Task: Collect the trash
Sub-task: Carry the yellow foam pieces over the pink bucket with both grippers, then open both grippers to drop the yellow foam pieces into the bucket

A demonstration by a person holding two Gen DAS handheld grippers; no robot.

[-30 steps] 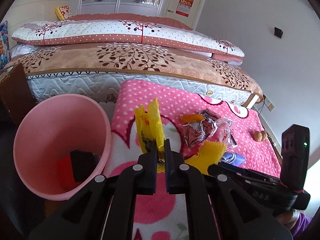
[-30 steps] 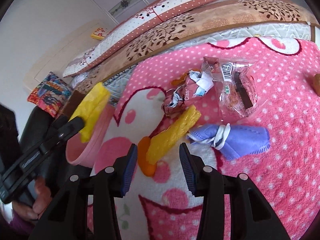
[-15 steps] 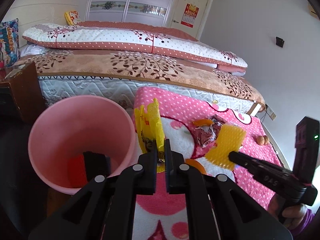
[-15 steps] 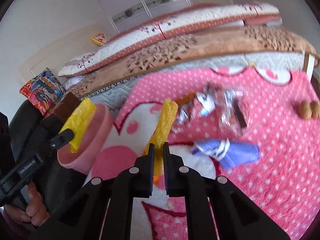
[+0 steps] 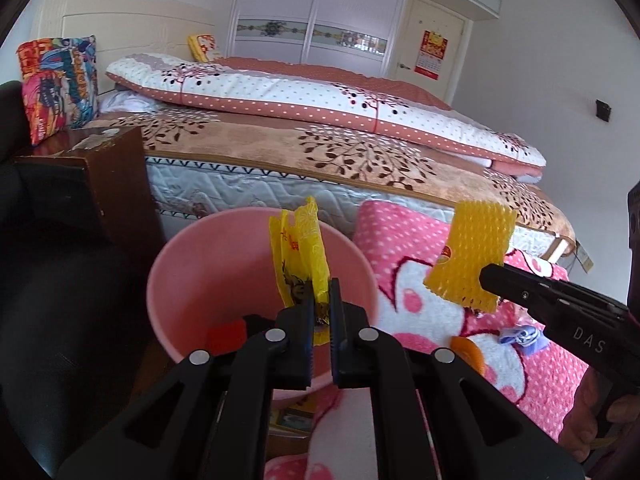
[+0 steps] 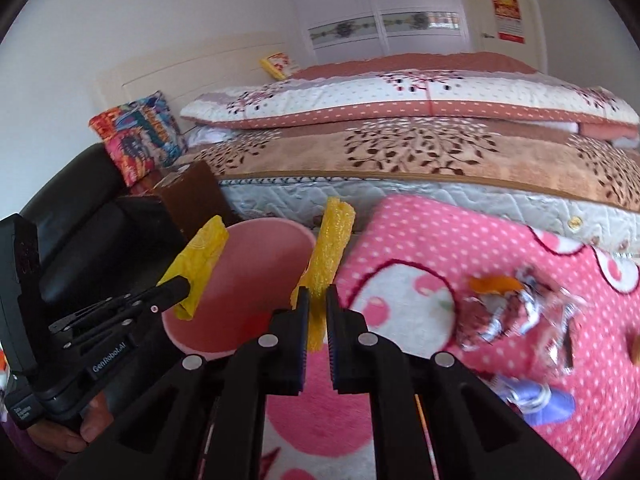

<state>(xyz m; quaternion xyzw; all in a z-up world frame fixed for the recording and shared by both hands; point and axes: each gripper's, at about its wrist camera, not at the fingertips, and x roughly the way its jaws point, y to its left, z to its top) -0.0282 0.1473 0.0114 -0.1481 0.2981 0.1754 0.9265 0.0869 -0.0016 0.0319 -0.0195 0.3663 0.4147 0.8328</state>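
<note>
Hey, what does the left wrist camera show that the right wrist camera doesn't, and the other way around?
Only the left wrist view looks into the pink bin, showing a red piece at its bottom, and shows the broad face of the yellow foam net.

Only the right wrist view shows the crumpled wrappers on the pink blanket.

Both show the left hand-held gripper shut on the yellow plastic bag, the right hand-held gripper shut on the net, the bin, an orange peel and a purple mask.

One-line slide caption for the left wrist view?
Left gripper holds a yellow plastic wrapper above the pink bin; right gripper brings yellow foam netting alongside.
</note>
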